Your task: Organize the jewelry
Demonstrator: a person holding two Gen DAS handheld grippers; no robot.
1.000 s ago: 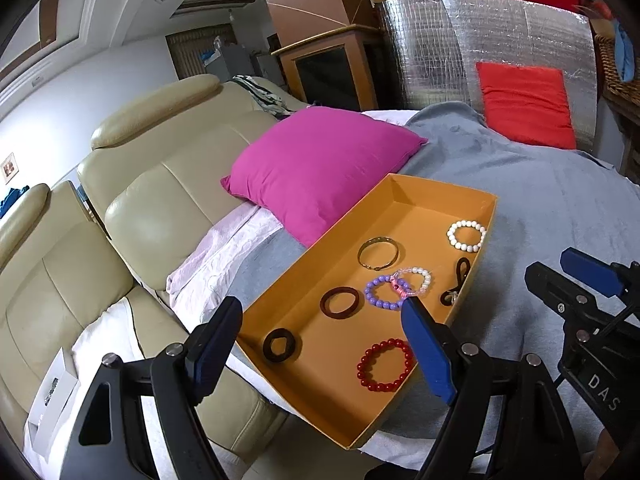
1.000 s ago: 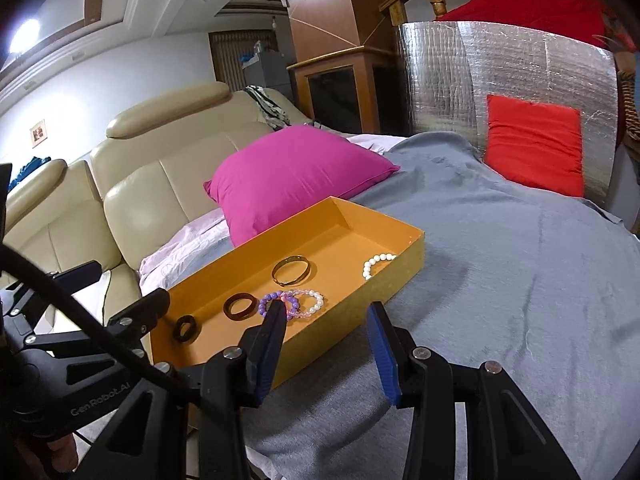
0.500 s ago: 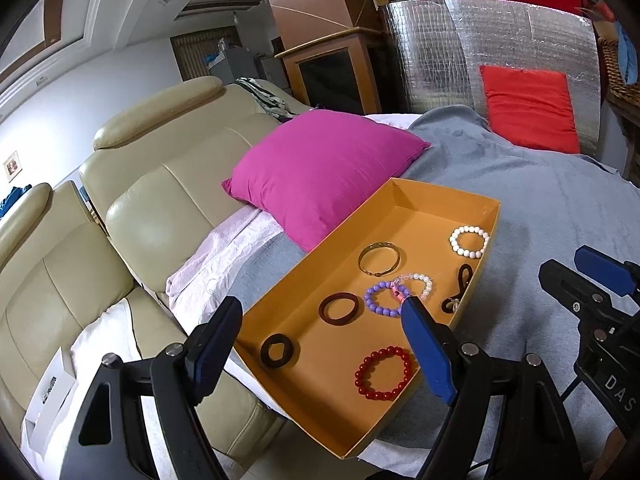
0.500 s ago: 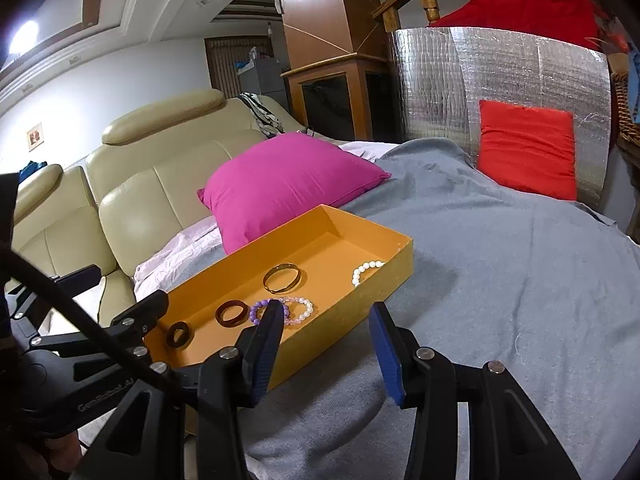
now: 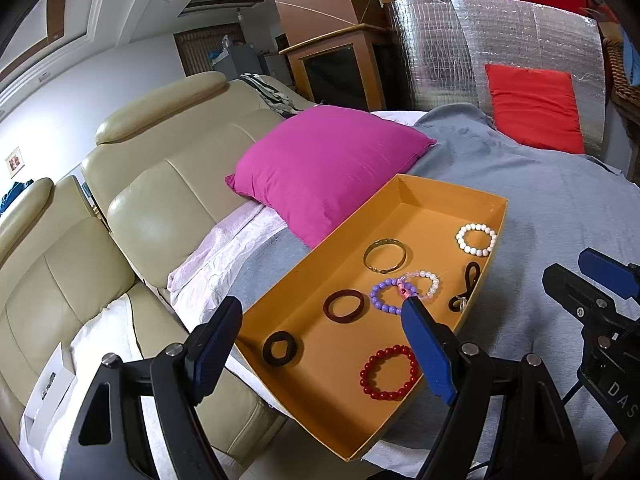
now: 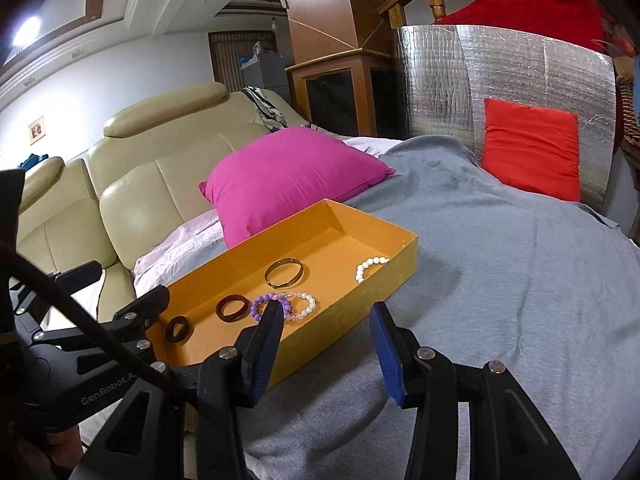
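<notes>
An orange tray (image 5: 448, 196) (image 6: 396, 268) lies on the grey blanket. In it lie a white bead bracelet (image 5: 476, 239), a gold bangle (image 5: 385, 256), a purple bead bracelet (image 5: 386, 296) overlapping a pink-and-white one (image 5: 424, 282), a dark red ring band (image 5: 343, 306), a dark brown band (image 5: 280, 349), a red bead bracelet (image 5: 388, 372) and a black hair tie (image 5: 466, 284). My left gripper (image 5: 320, 344) is open and empty above the tray's near end. My right gripper (image 6: 324, 344) is open and empty at the tray's near side wall.
A magenta pillow (image 5: 324, 168) lies just behind the tray. A beige leather sofa (image 5: 140, 208) is to the left. A red cushion (image 5: 534, 108) leans on a silver foil panel (image 5: 500, 40) at the back. Grey blanket (image 6: 500, 280) stretches to the right.
Both grippers have drawn back and up a little, so the tray sits slightly farther off and more of it shows. Nothing in the tray has moved.
</notes>
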